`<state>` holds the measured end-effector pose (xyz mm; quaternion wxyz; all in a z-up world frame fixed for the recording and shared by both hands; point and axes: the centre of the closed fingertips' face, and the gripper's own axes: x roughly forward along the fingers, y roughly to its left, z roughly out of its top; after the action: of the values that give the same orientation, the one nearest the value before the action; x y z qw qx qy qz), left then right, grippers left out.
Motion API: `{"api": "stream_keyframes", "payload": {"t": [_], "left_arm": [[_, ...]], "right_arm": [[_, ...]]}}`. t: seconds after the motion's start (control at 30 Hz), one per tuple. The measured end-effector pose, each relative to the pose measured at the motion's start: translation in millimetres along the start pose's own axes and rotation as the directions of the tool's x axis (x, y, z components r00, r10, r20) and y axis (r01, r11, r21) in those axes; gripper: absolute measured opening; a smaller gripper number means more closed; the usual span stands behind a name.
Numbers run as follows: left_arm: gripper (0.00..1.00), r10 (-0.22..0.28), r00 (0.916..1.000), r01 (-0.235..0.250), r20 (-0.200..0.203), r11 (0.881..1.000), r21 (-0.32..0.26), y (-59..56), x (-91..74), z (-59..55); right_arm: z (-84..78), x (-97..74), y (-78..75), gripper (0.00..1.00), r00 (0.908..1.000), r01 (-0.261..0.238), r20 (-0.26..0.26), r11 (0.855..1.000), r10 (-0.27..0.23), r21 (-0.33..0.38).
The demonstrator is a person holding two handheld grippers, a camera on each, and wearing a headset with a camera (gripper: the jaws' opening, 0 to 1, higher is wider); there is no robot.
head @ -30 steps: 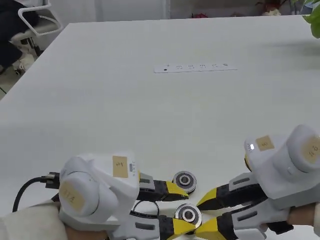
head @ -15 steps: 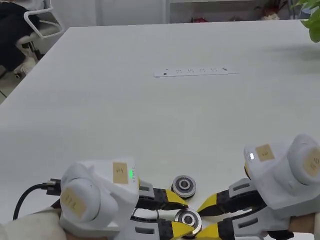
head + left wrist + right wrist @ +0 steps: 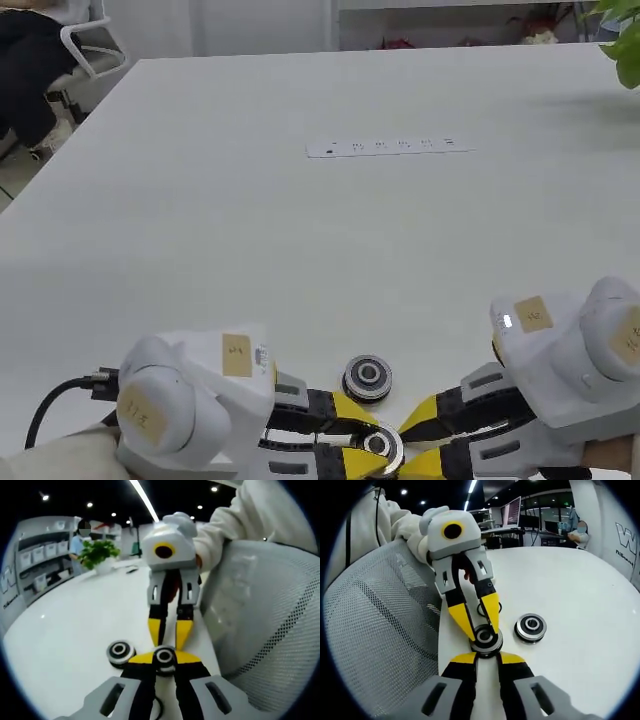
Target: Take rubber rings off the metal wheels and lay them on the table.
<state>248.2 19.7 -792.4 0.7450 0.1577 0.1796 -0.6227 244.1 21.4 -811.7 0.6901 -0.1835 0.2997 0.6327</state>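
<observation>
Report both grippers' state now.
Left gripper: closed on the nearer metal wheel.
Right gripper: tips at that wheel; grip cannot be told.

- A big letter "W" point(image 3: 623, 534) on the wall point(image 3: 612, 505) in the right gripper view; the small print under it is unreadable.
- A "W" on a wall in the left gripper view too.
- Tan stickers point(image 3: 237, 355) on the left hand-held gripper point(image 3: 358, 437) and the right hand-held gripper point(image 3: 412, 440): writing too small to read.

I see near wheel point(image 3: 378, 446) at surface point(image 3: 200, 250) front edge, between left claw point(image 3: 366, 438) and right claw point(image 3: 406, 446); second wheel point(image 3: 368, 377) just behind it, not touching; power strip point(image 3: 388, 147) far back, centre
</observation>
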Motion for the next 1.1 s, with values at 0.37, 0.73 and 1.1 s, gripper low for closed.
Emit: {"api": "stream_keyframes", "payload": {"t": [0.37, 0.73, 1.1], "left_arm": [[0.14, 0.004, 1.0, -0.004, 0.008, 1.0, 0.007, -1.1, 0.2, 0.7], [0.14, 0.007, 0.9999, -0.007, 0.015, 1.0, 0.011, -1.3, 0.2, 0.4], [0.14, 0.008, 0.9994, -0.008, 0.035, 1.0, 0.016, -1.3, -0.6, 0.2]], "right_arm": [[-2.1, -2.0, -1.5, 0.04, 0.9999, 0.009, -0.007, 1.0, -0.009, -0.013], [-2.2, -1.8, -5.3, 0.0, 0.9996, 0.029, -0.007, 0.999, -0.029, 0.036], [-2.2, -5.7, -9.9, 0.0, 0.9994, -0.002, 0.034, 0.975, -0.006, 0.22]]}}
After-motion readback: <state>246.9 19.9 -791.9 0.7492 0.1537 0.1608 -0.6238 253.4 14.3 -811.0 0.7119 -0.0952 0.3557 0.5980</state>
